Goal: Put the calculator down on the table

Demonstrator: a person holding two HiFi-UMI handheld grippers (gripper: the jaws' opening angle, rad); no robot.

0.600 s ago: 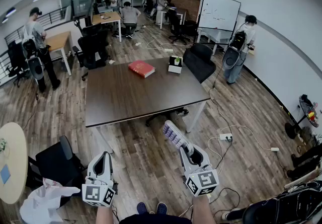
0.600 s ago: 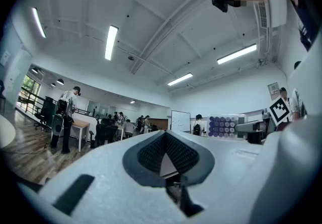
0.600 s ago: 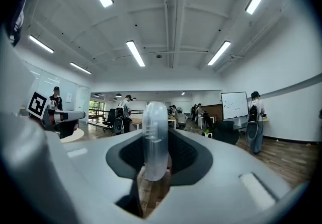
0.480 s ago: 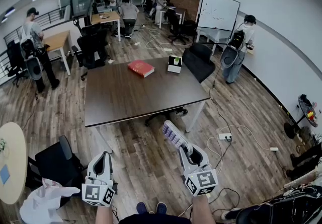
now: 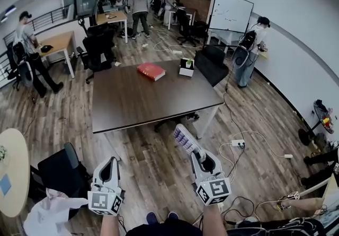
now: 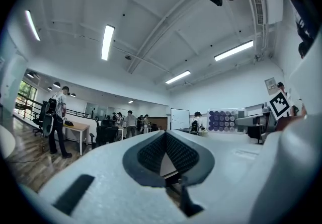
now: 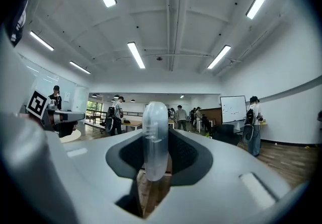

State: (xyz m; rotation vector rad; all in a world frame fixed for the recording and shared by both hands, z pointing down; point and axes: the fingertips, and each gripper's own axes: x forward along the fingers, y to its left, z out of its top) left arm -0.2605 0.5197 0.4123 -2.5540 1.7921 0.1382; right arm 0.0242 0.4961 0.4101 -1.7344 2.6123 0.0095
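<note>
White calculator (image 5: 186,141) with purple keys sits clamped edge-on in my right gripper (image 5: 199,156), over the wooden floor (image 5: 153,166), short of the dark table (image 5: 153,99). My left gripper (image 5: 109,166) has its jaws together, nothing between them, beside the right.

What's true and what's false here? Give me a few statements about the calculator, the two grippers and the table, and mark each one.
1. The right gripper grips the calculator. True.
2. The calculator lies on the dark table. False: it is held above the wooden floor, short of the table's near edge.
3. The left gripper holds nothing. True.
4. The red book lies on the floor. False: it lies on the table's far part.
</note>
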